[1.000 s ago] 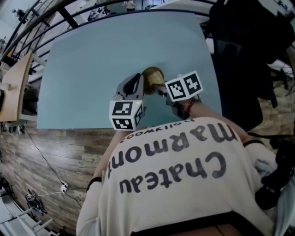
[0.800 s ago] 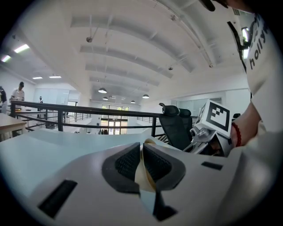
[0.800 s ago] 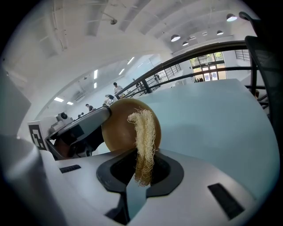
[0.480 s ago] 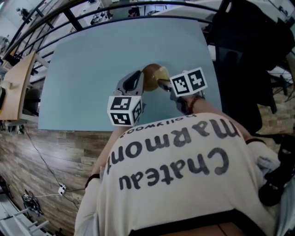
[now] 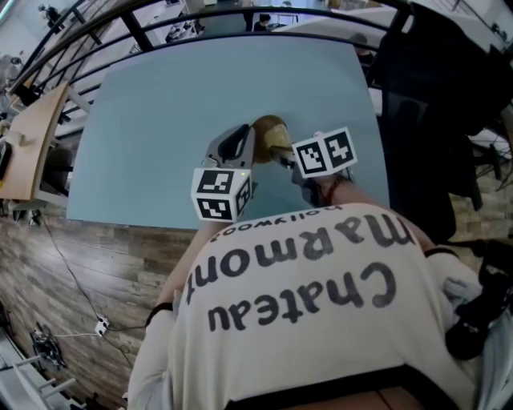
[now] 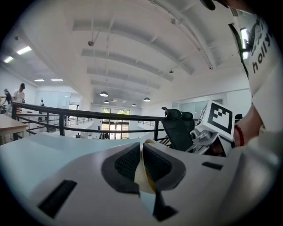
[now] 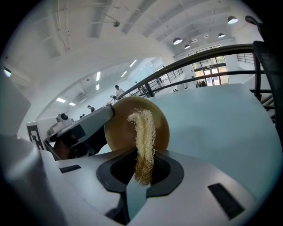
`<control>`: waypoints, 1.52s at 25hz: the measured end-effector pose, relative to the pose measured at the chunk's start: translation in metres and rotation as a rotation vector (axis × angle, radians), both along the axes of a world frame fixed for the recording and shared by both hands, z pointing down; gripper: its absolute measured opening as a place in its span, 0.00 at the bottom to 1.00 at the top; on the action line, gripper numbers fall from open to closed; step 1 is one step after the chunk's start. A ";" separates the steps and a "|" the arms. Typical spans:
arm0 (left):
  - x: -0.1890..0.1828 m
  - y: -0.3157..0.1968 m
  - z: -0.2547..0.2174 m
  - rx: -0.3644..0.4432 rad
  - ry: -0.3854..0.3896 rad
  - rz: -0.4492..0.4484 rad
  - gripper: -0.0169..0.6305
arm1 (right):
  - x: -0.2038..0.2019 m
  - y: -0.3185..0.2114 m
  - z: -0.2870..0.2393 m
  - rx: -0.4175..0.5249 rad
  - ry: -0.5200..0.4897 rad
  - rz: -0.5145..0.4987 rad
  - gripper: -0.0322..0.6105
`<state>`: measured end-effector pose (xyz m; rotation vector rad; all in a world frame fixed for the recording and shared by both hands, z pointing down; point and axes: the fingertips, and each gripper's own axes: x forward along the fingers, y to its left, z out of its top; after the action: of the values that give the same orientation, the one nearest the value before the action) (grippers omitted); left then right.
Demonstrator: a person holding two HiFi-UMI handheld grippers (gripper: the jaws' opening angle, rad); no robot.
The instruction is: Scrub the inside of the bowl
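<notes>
A tan wooden bowl [image 5: 269, 130] is held up on its side over the pale blue table [image 5: 160, 104]. My left gripper [image 5: 247, 141] is shut on the bowl's thin rim [image 6: 144, 183], which shows between its pads [image 6: 126, 163]. My right gripper [image 5: 282, 154] is shut on a pale fibrous scrubber [image 7: 143, 132]. In the right gripper view the scrubber stands up right in front of the round bowl [image 7: 118, 130]; I cannot tell whether they touch. The left gripper [image 7: 86, 126] shows at that view's left, on the bowl's edge.
A black office chair [image 5: 433, 96] stands past the table's right edge. A wooden bench [image 5: 32, 144] lies to the left, and a dark railing [image 5: 200, 16] runs behind the table. My own shirt fills the lower head view.
The right gripper has shifted slightly beside the bowl. Both grips and the bowl's tilt look the same.
</notes>
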<state>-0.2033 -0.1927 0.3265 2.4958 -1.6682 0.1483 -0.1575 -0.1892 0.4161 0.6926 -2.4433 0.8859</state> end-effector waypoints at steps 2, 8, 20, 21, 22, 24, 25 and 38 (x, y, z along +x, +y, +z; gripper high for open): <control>-0.001 0.002 0.002 0.005 -0.011 -0.005 0.06 | -0.010 0.007 0.000 0.000 -0.011 -0.037 0.15; -0.006 0.012 0.001 0.011 -0.004 -0.013 0.05 | -0.041 0.026 -0.025 -0.092 -0.214 -0.129 0.15; -0.001 0.029 -0.016 0.060 0.010 -0.005 0.05 | -0.048 0.037 -0.044 -0.004 -0.199 -0.216 0.15; 0.002 0.031 -0.017 0.062 0.001 -0.002 0.05 | -0.046 0.040 -0.042 -0.003 -0.187 -0.226 0.15; 0.003 0.032 -0.017 0.065 -0.008 -0.001 0.05 | -0.045 0.042 -0.040 -0.007 -0.178 -0.232 0.15; 0.002 0.035 -0.017 0.067 -0.014 -0.005 0.05 | -0.041 0.046 -0.035 -0.012 -0.156 -0.237 0.15; 0.001 0.036 -0.017 0.064 -0.010 -0.009 0.05 | -0.039 0.047 -0.031 -0.006 -0.135 -0.237 0.15; 0.011 0.057 0.000 0.003 -0.003 -0.027 0.05 | 0.006 0.044 0.005 -0.025 0.053 -0.086 0.15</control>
<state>-0.1925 -0.1359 0.3267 2.4752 -1.7040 0.1458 -0.1514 -0.1451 0.4216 0.5899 -2.3922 0.8528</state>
